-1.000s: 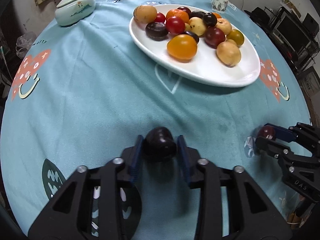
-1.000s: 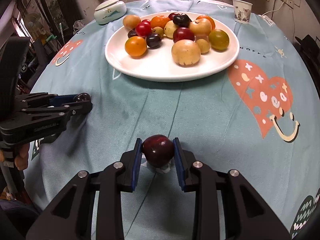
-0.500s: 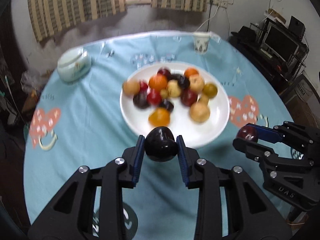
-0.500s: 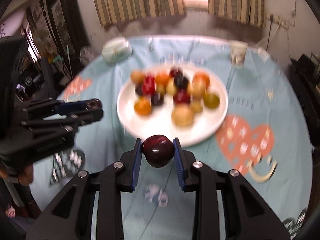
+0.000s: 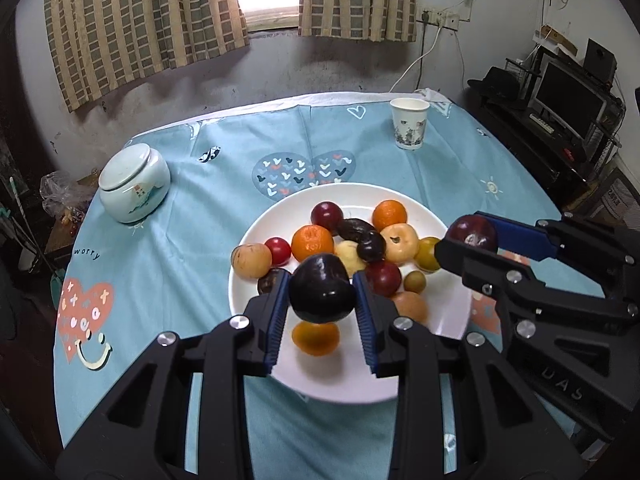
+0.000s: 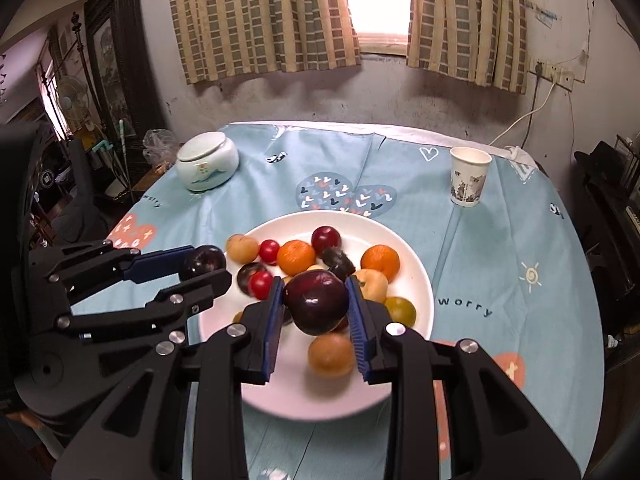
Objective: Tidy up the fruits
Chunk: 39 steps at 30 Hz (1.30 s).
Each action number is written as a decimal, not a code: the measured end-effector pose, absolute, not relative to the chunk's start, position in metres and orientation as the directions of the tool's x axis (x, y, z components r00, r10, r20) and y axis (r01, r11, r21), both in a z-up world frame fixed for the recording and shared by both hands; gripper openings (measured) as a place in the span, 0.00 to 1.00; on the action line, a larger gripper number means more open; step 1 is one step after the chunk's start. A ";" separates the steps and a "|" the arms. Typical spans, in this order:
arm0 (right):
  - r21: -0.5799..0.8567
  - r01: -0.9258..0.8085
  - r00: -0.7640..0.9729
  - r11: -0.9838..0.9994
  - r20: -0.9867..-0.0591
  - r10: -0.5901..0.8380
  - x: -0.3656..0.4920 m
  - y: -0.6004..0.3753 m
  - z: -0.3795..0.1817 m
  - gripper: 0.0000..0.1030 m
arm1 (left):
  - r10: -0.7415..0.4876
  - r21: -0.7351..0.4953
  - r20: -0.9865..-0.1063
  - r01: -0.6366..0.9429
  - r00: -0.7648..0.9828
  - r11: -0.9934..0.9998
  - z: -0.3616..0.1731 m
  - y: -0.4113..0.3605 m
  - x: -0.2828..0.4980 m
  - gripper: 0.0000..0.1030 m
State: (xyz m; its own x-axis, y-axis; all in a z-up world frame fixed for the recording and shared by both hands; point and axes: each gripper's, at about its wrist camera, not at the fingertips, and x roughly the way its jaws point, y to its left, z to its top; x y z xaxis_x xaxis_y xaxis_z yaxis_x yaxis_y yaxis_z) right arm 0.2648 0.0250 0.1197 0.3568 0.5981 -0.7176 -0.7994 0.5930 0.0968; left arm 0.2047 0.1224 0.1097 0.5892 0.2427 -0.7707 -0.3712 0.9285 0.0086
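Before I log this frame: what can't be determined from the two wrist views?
- Left wrist view: the dark plum in the left gripper hides the fruit behind it on the white plate.
- Right wrist view: the red plum in the right gripper does likewise; nearest fruit is blurred.
- Paper cup: print too small, contents unseen.

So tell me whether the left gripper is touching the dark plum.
Touching. The left wrist view shows the left gripper shut on the dark plum.
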 end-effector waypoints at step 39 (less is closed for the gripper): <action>0.257 -0.728 0.373 0.636 -0.630 0.681 0.269 -0.033 0.143 0.69 | 0.469 0.087 -0.562 -0.516 0.681 0.852 0.187 0.130 0.183 0.97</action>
